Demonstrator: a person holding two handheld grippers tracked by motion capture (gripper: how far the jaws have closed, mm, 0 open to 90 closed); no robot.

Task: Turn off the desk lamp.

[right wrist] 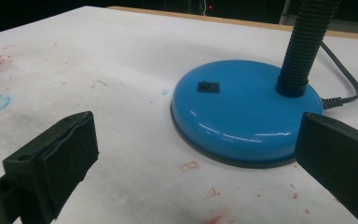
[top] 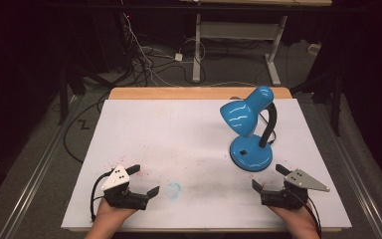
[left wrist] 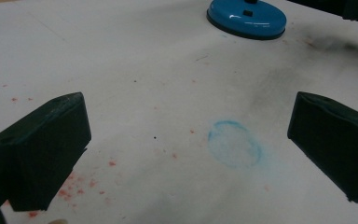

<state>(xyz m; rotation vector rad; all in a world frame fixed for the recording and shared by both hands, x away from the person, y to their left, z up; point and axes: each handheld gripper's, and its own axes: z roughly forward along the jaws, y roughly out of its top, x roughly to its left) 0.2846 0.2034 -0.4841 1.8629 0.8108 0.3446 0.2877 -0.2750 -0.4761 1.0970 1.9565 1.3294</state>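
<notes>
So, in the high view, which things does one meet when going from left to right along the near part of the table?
Left gripper, open → red specks just beside it → blue ring stain → grey smudge → blue lamp base, set a little farther back → right gripper, open.

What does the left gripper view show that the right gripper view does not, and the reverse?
Left gripper view alone: the whole blue ring stain between its open claw, and a fingertip at its right edge. Right gripper view alone: the lamp's black neck, its cord, and its open claw. Both share the lamp base with its switch, and red specks on the white table.
</notes>
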